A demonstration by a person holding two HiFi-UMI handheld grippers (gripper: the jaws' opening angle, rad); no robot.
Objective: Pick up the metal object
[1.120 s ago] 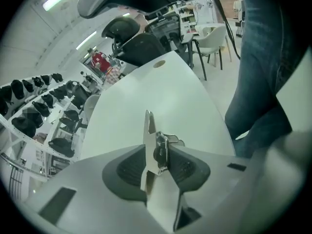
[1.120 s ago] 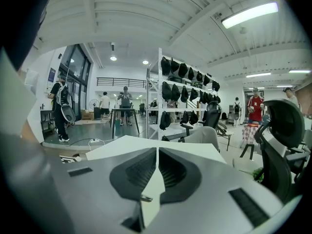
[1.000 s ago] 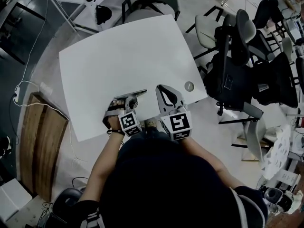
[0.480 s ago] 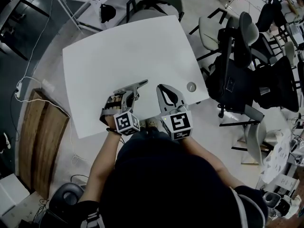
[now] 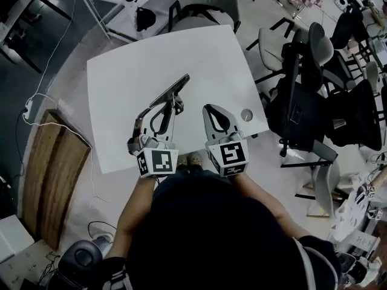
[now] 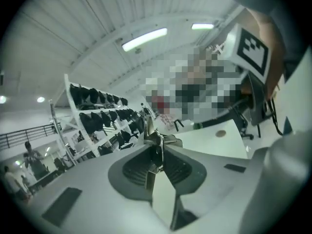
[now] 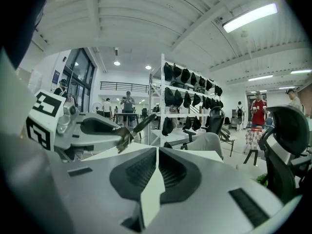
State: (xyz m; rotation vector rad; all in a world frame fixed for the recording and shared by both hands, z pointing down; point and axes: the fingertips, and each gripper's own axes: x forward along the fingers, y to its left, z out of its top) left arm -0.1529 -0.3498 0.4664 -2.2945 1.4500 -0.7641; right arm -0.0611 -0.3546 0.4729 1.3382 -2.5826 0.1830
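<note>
The metal object [image 5: 174, 90] is a long, slim grey tool. It is lifted off the white table [image 5: 133, 59] and points away from me and to the right. My left gripper [image 5: 175, 106] is shut on its near end, and in the left gripper view the metal object [image 6: 155, 139] sticks up from between the pressed pads. In the right gripper view the metal object [image 7: 142, 122] juts out of the left gripper [image 7: 121, 141]. My right gripper [image 5: 210, 109] hovers beside it over the table's near edge, jaws shut with nothing between them.
A round grey grommet [image 5: 247, 114] sits in the table top near the right edge. Black and grey office chairs [image 5: 314, 95] crowd the right side. Another chair [image 5: 199, 8] stands at the far edge. A wooden board [image 5: 51, 174] and cables lie on the floor at left.
The left gripper has risen and swung forward over the table with the metal object, which now points farther away. The right gripper has barely shifted.
</note>
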